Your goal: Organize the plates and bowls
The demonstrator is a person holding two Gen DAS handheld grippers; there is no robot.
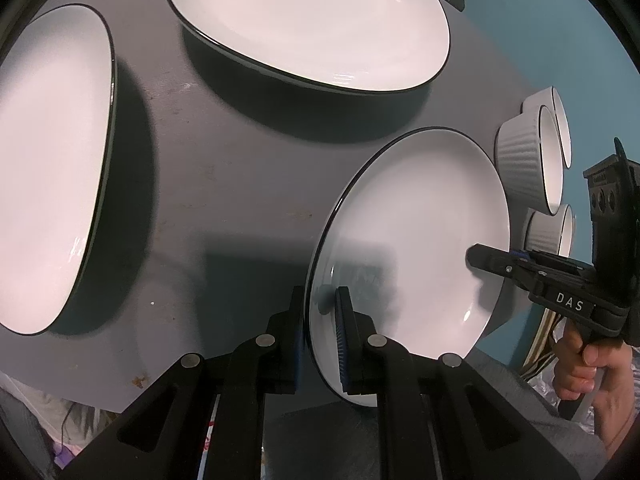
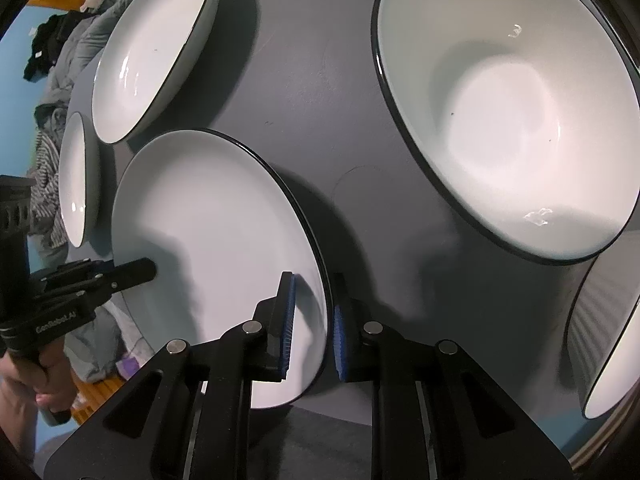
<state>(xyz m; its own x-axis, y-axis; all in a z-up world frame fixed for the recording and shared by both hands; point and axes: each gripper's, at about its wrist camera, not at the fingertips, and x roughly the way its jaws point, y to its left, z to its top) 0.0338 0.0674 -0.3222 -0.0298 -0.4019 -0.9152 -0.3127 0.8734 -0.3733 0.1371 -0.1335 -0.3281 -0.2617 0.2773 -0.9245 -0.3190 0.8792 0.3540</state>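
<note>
Left wrist view: the left gripper [image 1: 320, 336] is clenched on the rim of a white plate [image 1: 416, 232], one blue-padded finger under it and the other on its upper face. The plate is tilted, its near edge raised off the grey table [image 1: 224, 184]. On the far side of the same plate, to the right of the left gripper, the right gripper [image 1: 486, 260] reaches in over the rim; the hand [image 1: 580, 360] holding it shows at the lower right.

Ahead of the left gripper sits a large plate [image 1: 308, 24]; to its left, a second large plate [image 1: 52, 168]. Beyond the held plate, ahead and to the right, stand ribbed white bowls [image 1: 528, 160], close together near the table edge.

Right wrist view: the right gripper [image 2: 314, 328] straddles the plate [image 2: 216, 232] rim, one finger above and one below. There seems to be a small gap at the pads, so I cannot tell whether it grips or merely brackets the rim. The left gripper [image 2: 140, 272] meets the plate's opposite edge, left of the right gripper. Ahead and to the right lies a deep bowl [image 2: 508, 108]; a ribbed bowl [image 2: 608, 340] is at the far right.
</note>
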